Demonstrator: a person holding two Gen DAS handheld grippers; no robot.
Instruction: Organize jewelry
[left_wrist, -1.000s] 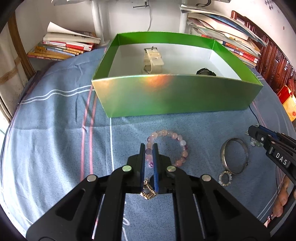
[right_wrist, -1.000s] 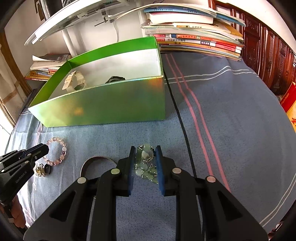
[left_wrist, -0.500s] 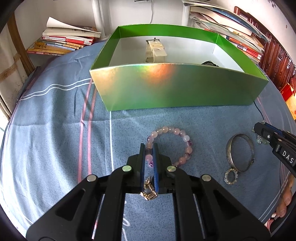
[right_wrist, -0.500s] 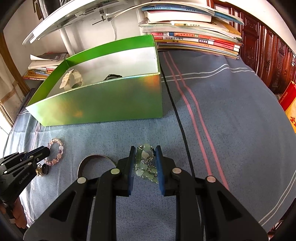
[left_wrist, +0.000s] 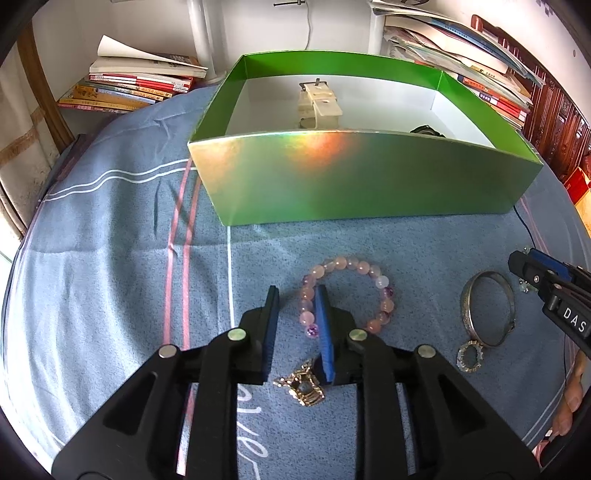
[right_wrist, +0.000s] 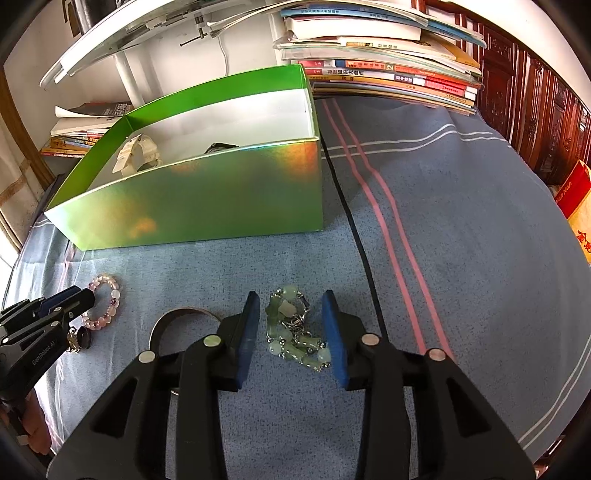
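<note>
Left gripper jaws opening, gap still narrow, nothing clamped. Pink bead bracelet lies flat on the blue striped cloth; its near-left arc sits just ahead of the right fingertip, partly hidden behind that pad, so I can't tell whether it touches. Gold ring lies on the cloth under the jaw roots, behind the pads.

Right of the left jaws: silver bangle flat on the cloth, small sparkly ring just beside its near edge. Straight ahead of both jaw sets stands the green box, open top, well beyond the tips. Inside it: cream watch strap near the back, and a dark item at the right, mostly hidden by the front wall.

Right gripper jaws opening, moderately wide. Green jade bracelet lies bunched on the cloth between the pads; left pad clear of it, the far end meets the right pad's edge, contact unclear. No grip. Bangle edge pokes out left of the left finger, mostly hidden behind it. Black cable runs over the cloth just right of the right finger, away past the box corner.

Book stacks sit beyond the box. A fingertip of the person's hand shows behind the right gripper at the frame edge.
</note>
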